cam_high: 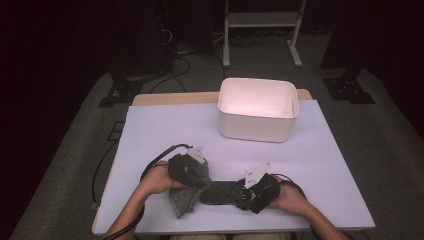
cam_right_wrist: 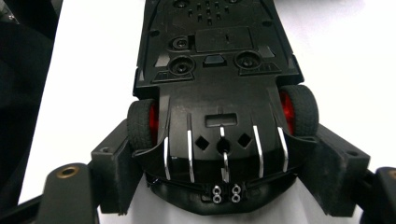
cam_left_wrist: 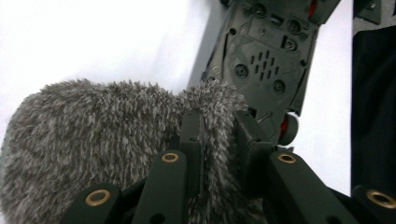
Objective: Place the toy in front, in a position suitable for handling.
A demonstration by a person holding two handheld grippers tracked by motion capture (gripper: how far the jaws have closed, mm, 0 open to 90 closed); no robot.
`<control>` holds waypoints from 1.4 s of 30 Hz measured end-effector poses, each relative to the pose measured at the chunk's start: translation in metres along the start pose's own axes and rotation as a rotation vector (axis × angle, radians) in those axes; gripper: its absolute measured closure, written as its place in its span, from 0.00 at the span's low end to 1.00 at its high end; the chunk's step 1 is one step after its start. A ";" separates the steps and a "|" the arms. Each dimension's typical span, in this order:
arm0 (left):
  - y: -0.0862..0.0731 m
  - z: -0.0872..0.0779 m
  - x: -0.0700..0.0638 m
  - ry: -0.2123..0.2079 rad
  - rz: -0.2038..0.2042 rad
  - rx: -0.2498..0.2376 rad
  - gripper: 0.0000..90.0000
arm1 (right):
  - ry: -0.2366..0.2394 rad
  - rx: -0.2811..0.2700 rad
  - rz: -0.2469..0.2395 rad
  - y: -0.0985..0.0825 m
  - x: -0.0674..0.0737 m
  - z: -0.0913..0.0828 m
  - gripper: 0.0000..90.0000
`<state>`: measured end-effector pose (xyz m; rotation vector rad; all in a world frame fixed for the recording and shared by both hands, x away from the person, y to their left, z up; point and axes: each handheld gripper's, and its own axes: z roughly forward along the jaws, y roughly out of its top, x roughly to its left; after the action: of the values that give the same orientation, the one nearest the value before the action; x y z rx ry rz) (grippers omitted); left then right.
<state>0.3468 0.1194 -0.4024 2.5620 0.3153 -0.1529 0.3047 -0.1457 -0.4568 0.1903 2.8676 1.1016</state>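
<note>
Now my left gripper point(cam_left_wrist: 219, 140) pinches the grey fuzzy cloth point(cam_left_wrist: 102, 135), lower centre; my right gripper point(cam_right_wrist: 224, 163) clamps the upturned toy car point(cam_right_wrist: 219, 93).

Grey cloth point(cam_left_wrist: 107, 135): fuzzy, long-piled, matt. Toy car point(cam_right_wrist: 217, 93) underside: black moulded plastic, slight sheen; bright metal screws and strips at rear; ribbed rubber-like tyres, glossy red hubs. Tool jaws: matt black plastic, brass-coloured rivets. Tabletop point(cam_high: 165, 130): smooth, matt, pale covering; wood edge at far side. Bin point(cam_high: 258, 110): smooth white plastic.
</note>
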 end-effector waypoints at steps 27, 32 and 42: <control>0.050 0.032 -0.028 -0.116 0.136 -0.005 0.84 | -0.023 -0.005 0.011 0.000 0.005 -0.006 0.26; 0.068 0.040 -0.038 -0.137 0.184 -0.017 0.84 | -0.026 -0.010 0.015 0.004 0.007 -0.004 0.26; 0.067 0.040 -0.036 -0.111 0.169 0.028 0.84 | 0.018 -0.011 0.048 0.000 0.004 -0.002 0.25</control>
<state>0.3274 0.0362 -0.3959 2.5820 0.0549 -0.2366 0.3007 -0.1464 -0.4552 0.2520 2.8867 1.1320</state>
